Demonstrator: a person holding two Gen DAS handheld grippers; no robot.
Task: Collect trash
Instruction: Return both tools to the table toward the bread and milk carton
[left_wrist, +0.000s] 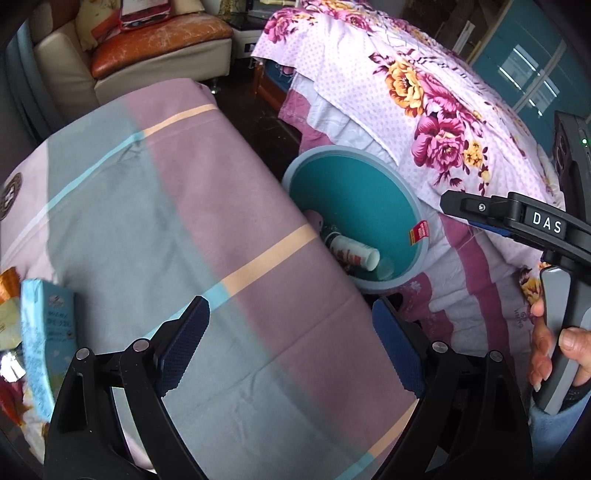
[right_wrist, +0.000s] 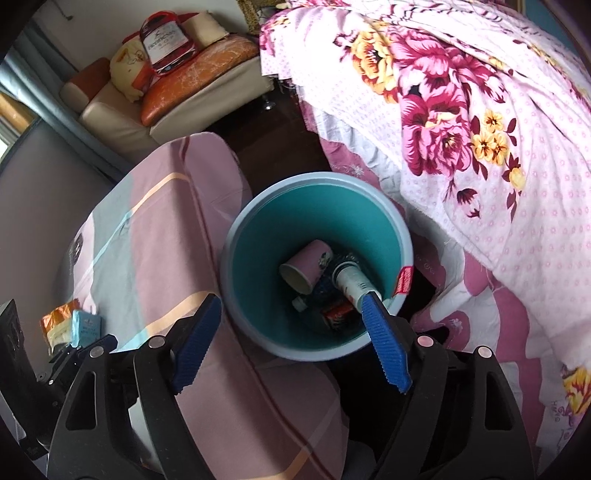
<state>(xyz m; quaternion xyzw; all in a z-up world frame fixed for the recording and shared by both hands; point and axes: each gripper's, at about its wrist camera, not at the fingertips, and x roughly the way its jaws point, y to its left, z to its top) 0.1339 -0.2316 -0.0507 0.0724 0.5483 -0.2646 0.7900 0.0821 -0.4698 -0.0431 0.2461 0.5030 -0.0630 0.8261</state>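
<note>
A bed (right_wrist: 480, 122) under a pink floral quilt (left_wrist: 424, 96) filled the right side of both views. Left of it stood the tabletop (left_wrist: 207, 229), covered with a cloth in wide mauve and grey-blue blocks crossed by thin peach and pale blue stripes. Beyond the tabletop, a cream sofa (right_wrist: 122, 114) with orange cushions sat against the far wall.

Between tabletop and bed stood a round bin (right_wrist: 397, 218), pale blue outside and teal inside, its rim just beside the tabletop's edge. It already held trash: a pink paper cup (right_wrist: 306, 269) lying on its side, a white bottle (right_wrist: 351, 282) beside it, a red and dark wrapper (right_wrist: 336, 315) lower down, and some smaller bits too dark to make out.

Near the tabletop's left edge lay more trash: a light blue carton (left_wrist: 48, 343) and, touching it, an orange and cream packet (right_wrist: 59, 317).

The left hand-held gripper (left_wrist: 291, 347) hung over the bare cloth with its blue-padded jaws spread wide and nothing between them. The right hand-held gripper (right_wrist: 291, 339) was tilted down over the near rim of the bin, its jaws also well apart and gripping nothing; its right finger (right_wrist: 384, 343) crossed in front of the bottle, though whether they touched could not be told. In the left wrist view, fingers of the person's right hand (left_wrist: 554, 350) wrapped the grey handle of that tool.
</note>
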